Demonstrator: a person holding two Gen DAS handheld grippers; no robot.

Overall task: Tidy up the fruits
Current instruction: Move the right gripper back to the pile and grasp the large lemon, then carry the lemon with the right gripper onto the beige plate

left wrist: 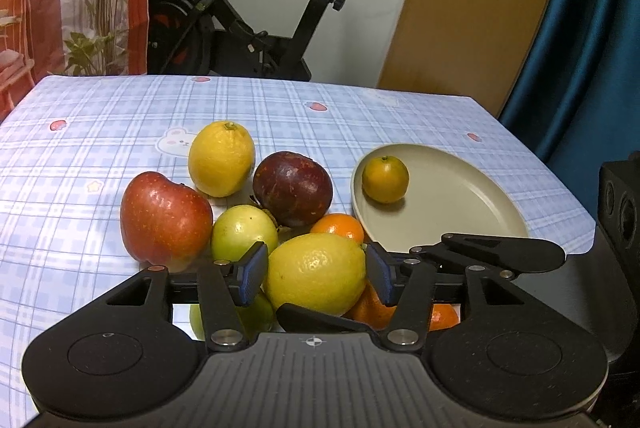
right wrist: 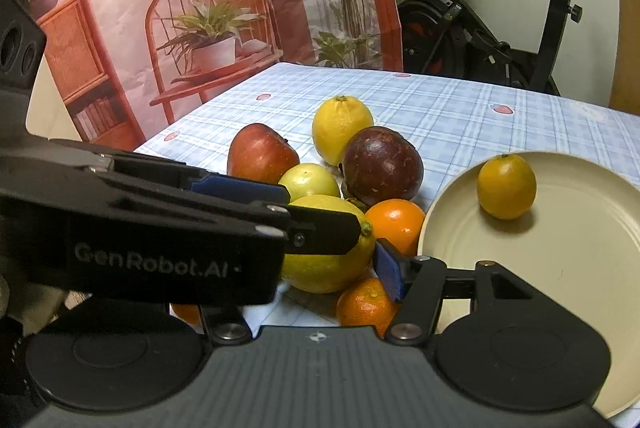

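One small citrus is sitting on the plate already, everything else is still piling up just left of it.

Left gripper is straddling the big lemon at the near edge of the pile, pads looking like they're touching, so I'm calling it gripped. Right gripper is hanging by the same lemon; can't tell if it's open or clenched. Next is probably lifting the lemon over to the plate, with an orange and green fruit crowding it, so a straight lift is looking safest.
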